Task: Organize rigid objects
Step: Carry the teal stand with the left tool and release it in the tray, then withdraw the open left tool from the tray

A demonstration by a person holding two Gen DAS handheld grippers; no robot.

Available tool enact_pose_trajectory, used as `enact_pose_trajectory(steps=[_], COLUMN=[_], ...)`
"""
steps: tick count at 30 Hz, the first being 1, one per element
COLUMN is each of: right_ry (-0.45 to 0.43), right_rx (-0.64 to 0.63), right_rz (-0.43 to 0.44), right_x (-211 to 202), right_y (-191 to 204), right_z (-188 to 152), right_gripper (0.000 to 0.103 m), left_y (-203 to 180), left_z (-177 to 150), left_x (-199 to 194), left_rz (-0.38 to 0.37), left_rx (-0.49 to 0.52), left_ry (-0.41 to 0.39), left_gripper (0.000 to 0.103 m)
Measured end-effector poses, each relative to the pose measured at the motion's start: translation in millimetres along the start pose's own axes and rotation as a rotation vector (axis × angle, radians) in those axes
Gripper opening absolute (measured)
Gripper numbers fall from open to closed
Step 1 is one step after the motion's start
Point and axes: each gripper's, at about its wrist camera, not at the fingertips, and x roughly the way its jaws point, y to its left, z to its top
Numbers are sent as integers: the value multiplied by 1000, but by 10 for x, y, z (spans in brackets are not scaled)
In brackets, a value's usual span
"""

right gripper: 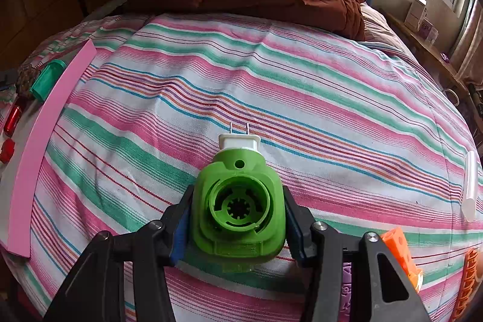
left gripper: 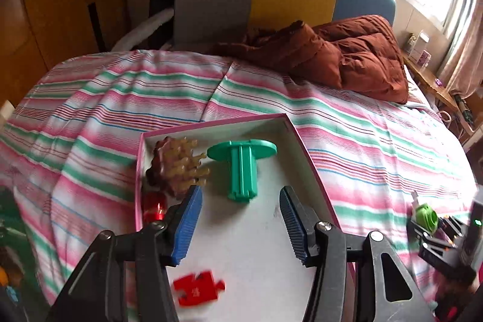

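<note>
Gripping a green plug-in device [right gripper: 238, 210] by its 2 flanks, the right gripper [right gripper: 238, 219] holds it clear above the striped bedspread [right gripper: 271, 98], prongs pointing away; the side grip suits its smooth, rounded plastic shell and leaves the ribbed circular socket facing the camera. The pink-rimmed box [left gripper: 302, 138] serves as the collection point and lies on the bedspread well to the left of this device.

The left gripper [left gripper: 241, 219] hovers over the box interior with its blue ribbed pads [left gripper: 187, 225] spread apart and nothing between them.

Inside the box:
- a teal T-shaped plastic piece [left gripper: 241, 165] lying flat near the far wall;
- a brown spiky brush-like item [left gripper: 175, 165] against the left wall;
- a small red glossy piece [left gripper: 154, 202] by the same wall;
- a flat red jigsaw piece [left gripper: 197, 287] at the near end.

Judgement: hard, rigid items are being gathered into the box; the green device looks next. An orange perforated block [right gripper: 401, 255] sits outside the box, right of the device.
</note>
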Motion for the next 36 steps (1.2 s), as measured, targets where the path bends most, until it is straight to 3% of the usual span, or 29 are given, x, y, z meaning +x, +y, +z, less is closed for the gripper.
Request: enact_pose_trajectory(steps=[6,14,22,36], right_ry=[-11,-18,-26,-33], right_rx=[-7,-11,-2,46], right_rz=[-3,-5,-2,7], right_x=[-4,4,11,12], right_y=[7,9,4,-20], right_z=[-11,-19,-9,-9], right_gripper=[53,53,53,53], left_y=[-47,-85,-81,17], left_z=[-320,-660,-823,-1042], left_x=[-361,-611,-825,-874], left_rz=[8,17,20,21], left_rx=[3,12,19,15], left_ry=[-50,-55,-94,-78], left_gripper=[57,59,68,68])
